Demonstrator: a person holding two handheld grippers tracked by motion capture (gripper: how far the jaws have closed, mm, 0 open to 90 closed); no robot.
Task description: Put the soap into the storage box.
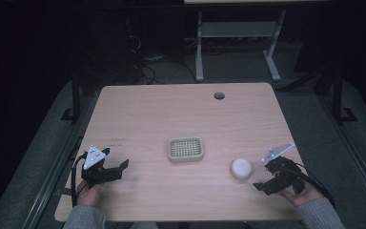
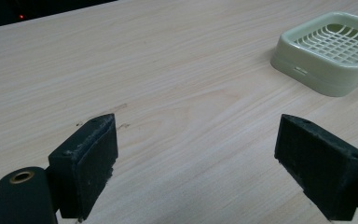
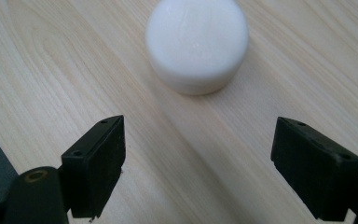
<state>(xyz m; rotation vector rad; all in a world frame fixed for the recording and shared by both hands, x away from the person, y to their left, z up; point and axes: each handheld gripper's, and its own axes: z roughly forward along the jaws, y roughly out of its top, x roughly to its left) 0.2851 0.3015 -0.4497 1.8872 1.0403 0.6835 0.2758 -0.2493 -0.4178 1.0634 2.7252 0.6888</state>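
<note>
A pale green soap dish point(image 1: 185, 149) with a grid floor sits near the middle of the wooden table point(image 1: 171, 109). A round white soap bar point(image 1: 241, 168) lies to its right. My right gripper point(image 1: 263, 180) is open just right of and slightly nearer than the soap; in the right gripper view the soap point(image 3: 196, 44) lies ahead of the wide-apart jaws point(image 3: 198, 168), untouched. My left gripper point(image 1: 120, 168) is open at the table's front left. In the left gripper view the dish point(image 2: 333, 51) stands ahead to the right, and the jaws point(image 2: 198, 168) hold nothing.
A round cable hole point(image 1: 218, 96) is at the table's far edge. Beyond the table stands a white-legged desk frame point(image 1: 236, 43) on a grey floor. Bare wood lies between the grippers and around the dish.
</note>
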